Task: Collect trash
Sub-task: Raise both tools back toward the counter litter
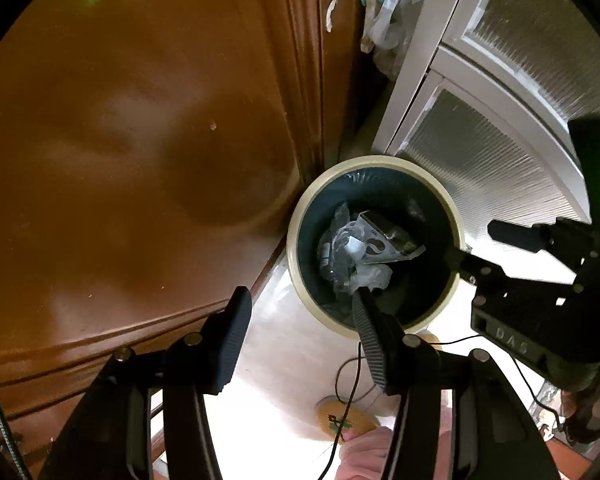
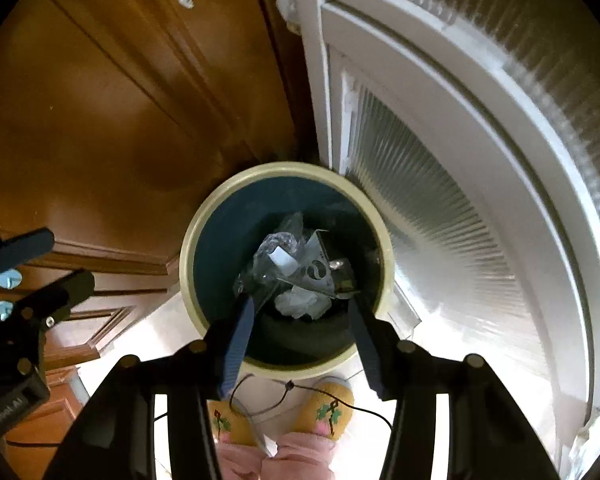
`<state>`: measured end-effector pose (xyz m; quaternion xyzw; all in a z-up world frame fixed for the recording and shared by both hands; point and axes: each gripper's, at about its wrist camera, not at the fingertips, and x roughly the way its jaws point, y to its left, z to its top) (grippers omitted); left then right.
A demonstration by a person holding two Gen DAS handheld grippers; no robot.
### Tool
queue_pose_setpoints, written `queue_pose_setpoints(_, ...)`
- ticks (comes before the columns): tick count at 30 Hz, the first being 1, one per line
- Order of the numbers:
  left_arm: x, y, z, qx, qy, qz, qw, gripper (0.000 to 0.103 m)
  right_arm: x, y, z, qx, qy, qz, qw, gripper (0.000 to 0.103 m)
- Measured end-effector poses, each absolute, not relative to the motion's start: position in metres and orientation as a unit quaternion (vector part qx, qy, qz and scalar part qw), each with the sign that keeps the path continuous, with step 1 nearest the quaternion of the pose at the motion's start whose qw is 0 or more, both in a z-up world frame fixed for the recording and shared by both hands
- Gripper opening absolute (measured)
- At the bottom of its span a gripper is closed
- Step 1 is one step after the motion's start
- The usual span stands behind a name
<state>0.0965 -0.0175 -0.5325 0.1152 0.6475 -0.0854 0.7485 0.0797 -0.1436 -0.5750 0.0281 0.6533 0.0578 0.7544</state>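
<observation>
L tool [image 1: 295, 332] is hanging open w/ nothing between its pads, beside the wooden door [image 1: 139, 140] and over the near rim of the round bin [image 1: 374, 161]. Crumpled wrappers & plastic [image 2: 300, 276] are lying inside the bin liner. R tool [image 2: 300, 332] is also standing open & empty, centred over the bin. Judgement: release looks done; lift both straight up, keeping pads clear of liner & the loose cord [image 2: 364, 408].

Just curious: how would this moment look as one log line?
step: drop trash | left gripper: open, empty | right gripper: open, empty | bin: trash inside
</observation>
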Motion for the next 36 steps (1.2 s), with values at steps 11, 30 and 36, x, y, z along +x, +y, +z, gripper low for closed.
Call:
queue_pose_setpoints(11, 0.087, -0.021, -0.477, 0.091, 0.644, -0.094, 0.753, 0.051, 0.055, -0.147, -0.523, 0.073, 0.653, 0.043, 0.753, 0.050)
queue_pose_setpoints(30, 0.025, -0.013, -0.187, 0.074, 0.556, -0.167, 0.811, 0.055, -0.020, -0.143, -0.224, 0.092, 0.561, 0.040, 0.822, 0.050)
queue_pose_setpoints(36, 0.018, 0.005, -0.100, 0.066, 0.497, -0.184, 0.846, 0.065, -0.036, -0.146, -0.141, 0.089, 0.499, 0.021, 0.862, 0.050)
